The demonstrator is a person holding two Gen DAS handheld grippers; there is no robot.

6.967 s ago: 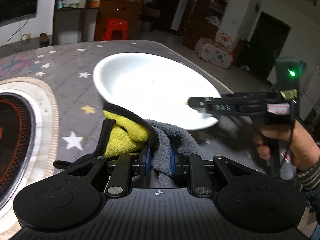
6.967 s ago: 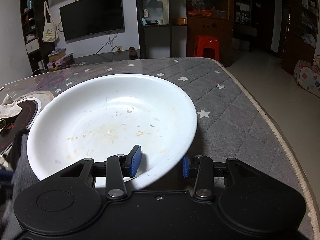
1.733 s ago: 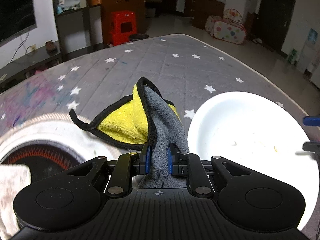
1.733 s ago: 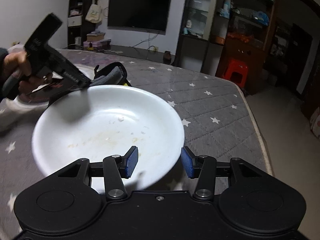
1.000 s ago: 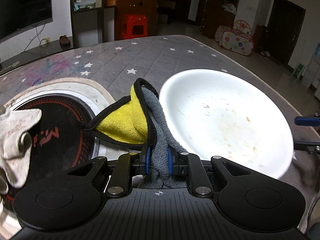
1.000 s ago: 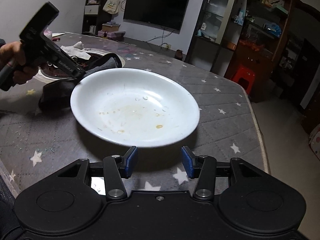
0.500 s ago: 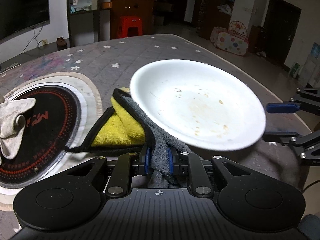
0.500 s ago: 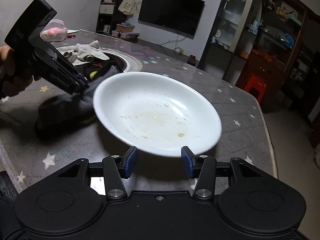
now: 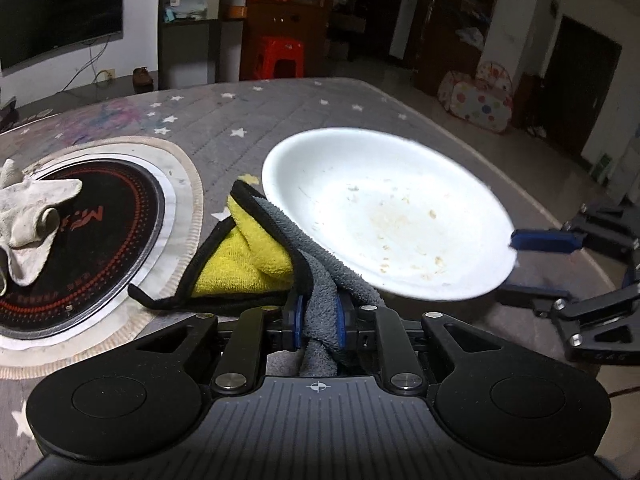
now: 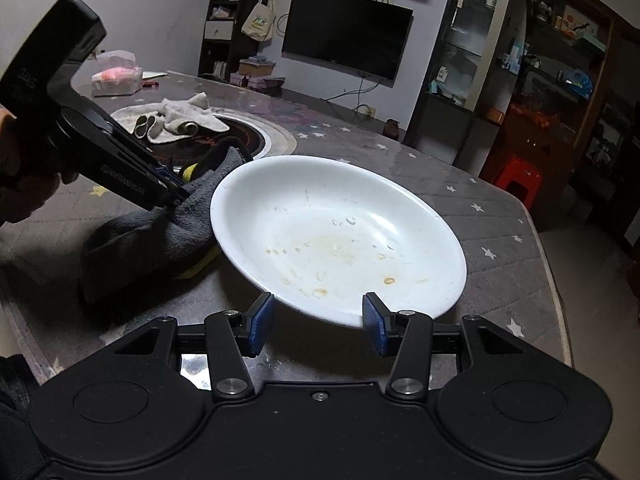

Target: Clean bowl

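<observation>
A wide white bowl (image 9: pixel 384 216) with dried food specks rests on the grey star-patterned table; it also shows in the right wrist view (image 10: pixel 336 236). My left gripper (image 9: pixel 318 316) is shut on a grey and yellow cloth (image 9: pixel 256 256), which lies against the bowl's near left rim and partly under it. In the right wrist view the cloth (image 10: pixel 160 232) hangs from the left gripper (image 10: pixel 172 196) beside the bowl. My right gripper (image 10: pixel 318 324) is open, its blue pads on either side of the bowl's near rim without touching it.
A round black induction hob (image 9: pixel 72 240) sits in the table at left with a crumpled white rag (image 9: pixel 28 208) on it. A tissue pack (image 10: pixel 116 78) lies at the far end. The table's edge (image 10: pixel 552 280) runs along the right.
The left gripper with the cloth has stayed against the bowl's left rim. The right gripper has come closer, so the bowl's near rim now lies between its open fingers.
</observation>
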